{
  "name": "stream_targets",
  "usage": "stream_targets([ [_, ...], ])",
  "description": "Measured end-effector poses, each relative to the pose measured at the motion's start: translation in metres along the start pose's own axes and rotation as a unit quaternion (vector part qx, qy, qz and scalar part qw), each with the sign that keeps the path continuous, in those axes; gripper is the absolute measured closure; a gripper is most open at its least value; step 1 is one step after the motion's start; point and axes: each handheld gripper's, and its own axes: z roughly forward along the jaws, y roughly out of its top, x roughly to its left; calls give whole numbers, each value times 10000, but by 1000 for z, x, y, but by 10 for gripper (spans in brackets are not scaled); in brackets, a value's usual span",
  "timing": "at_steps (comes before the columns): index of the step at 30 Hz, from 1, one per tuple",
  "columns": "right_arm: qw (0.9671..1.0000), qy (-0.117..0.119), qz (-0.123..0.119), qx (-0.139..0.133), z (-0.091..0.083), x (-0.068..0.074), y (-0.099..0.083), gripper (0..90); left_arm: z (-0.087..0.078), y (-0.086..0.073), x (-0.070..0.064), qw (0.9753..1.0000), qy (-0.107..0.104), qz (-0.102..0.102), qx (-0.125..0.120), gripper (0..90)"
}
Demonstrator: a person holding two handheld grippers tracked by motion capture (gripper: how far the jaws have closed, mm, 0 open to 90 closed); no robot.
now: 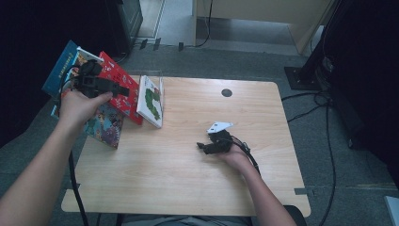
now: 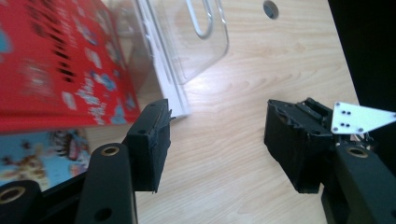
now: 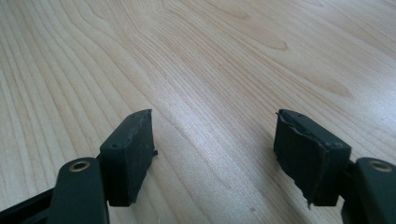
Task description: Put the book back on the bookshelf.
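We held the left gripper (image 1: 123,90) raised over the table's left edge, jaws spread wide and empty, its tips just above the red hardcover picture book (image 1: 120,84). We counted four books: the red one, a blue-covered one (image 1: 60,69) behind the gripper, a colourful illustrated one (image 1: 106,126) below it, and a white book with a green pattern (image 1: 151,100) just ahead of the tips, leaning in a clear plastic stand (image 2: 196,42). We rested the right gripper (image 1: 202,147), also open and empty, on the light wooden table (image 1: 188,179), well apart from them.

Red book (image 1: 123,84) leaning tilted beside clear stand (image 2: 196,42), table's left edge.
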Motion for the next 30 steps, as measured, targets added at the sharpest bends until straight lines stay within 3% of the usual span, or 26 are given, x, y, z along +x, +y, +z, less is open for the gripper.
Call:
stream_targets([
  [13, 10000, -2, 4, 2, 0, 0, 0, 287, 45, -28, -22, 9987, -185, 350, 322, 409],
  [15, 10000, 0, 5, 3, 0, 0, 0, 287, 51, -33, -25, 9983, -371, 299, 321, 409],
  [21, 10000, 0, 3, 1, 0, 0, 0, 287, 70, -47, -33, 9965, -573, 404, 465, 409],
  [30, 10000, 0, 1, 1, 0, 0, 0, 287, 104, -71, -39, 9934, -711, 563, 699, 406],
])
